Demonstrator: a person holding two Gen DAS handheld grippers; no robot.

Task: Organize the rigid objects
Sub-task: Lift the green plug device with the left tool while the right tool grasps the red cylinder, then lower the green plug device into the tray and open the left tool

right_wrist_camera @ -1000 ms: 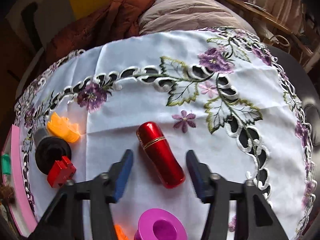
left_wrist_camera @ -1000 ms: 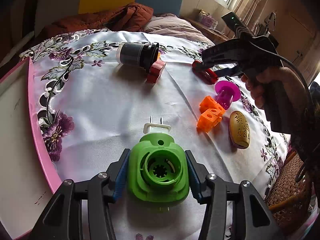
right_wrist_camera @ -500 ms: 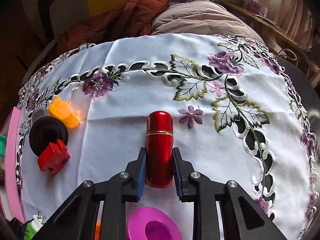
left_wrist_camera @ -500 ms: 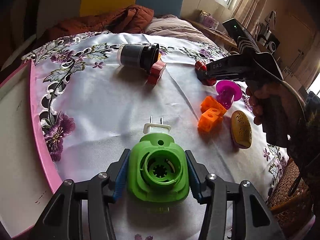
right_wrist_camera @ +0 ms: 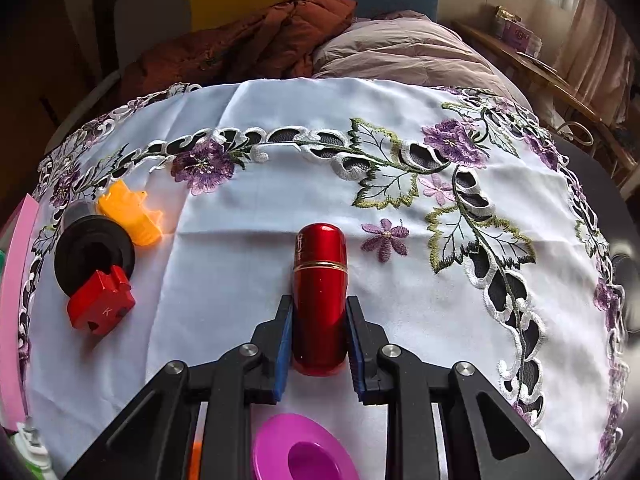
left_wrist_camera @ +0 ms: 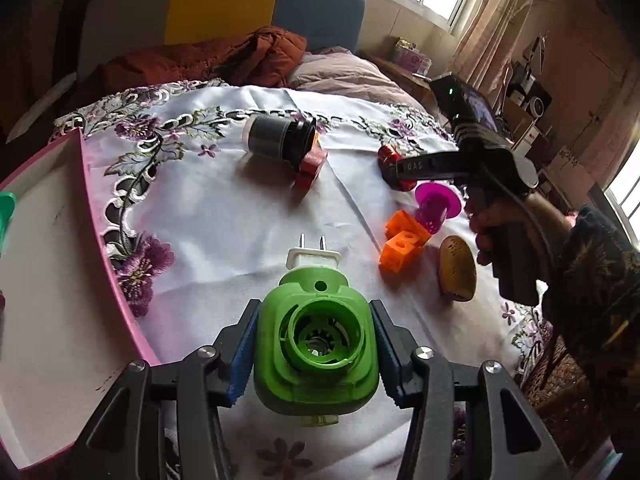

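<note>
The letters "DAS" are printed in white on the side of the right gripper (left_wrist_camera: 394, 168) as the left wrist view shows it, and a white "K" is stamped on the red block (right_wrist_camera: 101, 306) lying against the black cylinder (right_wrist_camera: 93, 254) near the left edge of the embroidered tablecloth (right_wrist_camera: 240, 280). Small gold lettering runs along the upper part of the red tube (right_wrist_camera: 319, 296), but it is too small to read with confidence. The right gripper (right_wrist_camera: 319, 340) has its blue pads pressed against both sides of the red tube, jaws drawn close together, with the tube's lower end between the fingers over the middle of the tablecloth. The left gripper (left_wrist_camera: 316, 350) stands about half apart and is clamped on the green plug-in device (left_wrist_camera: 316, 340), whose white plug (left_wrist_camera: 314, 258) with two prongs points toward the tablecloth's far edge. A pink tray (left_wrist_camera: 100, 248) sits at the tablecloth's left edge.
</note>
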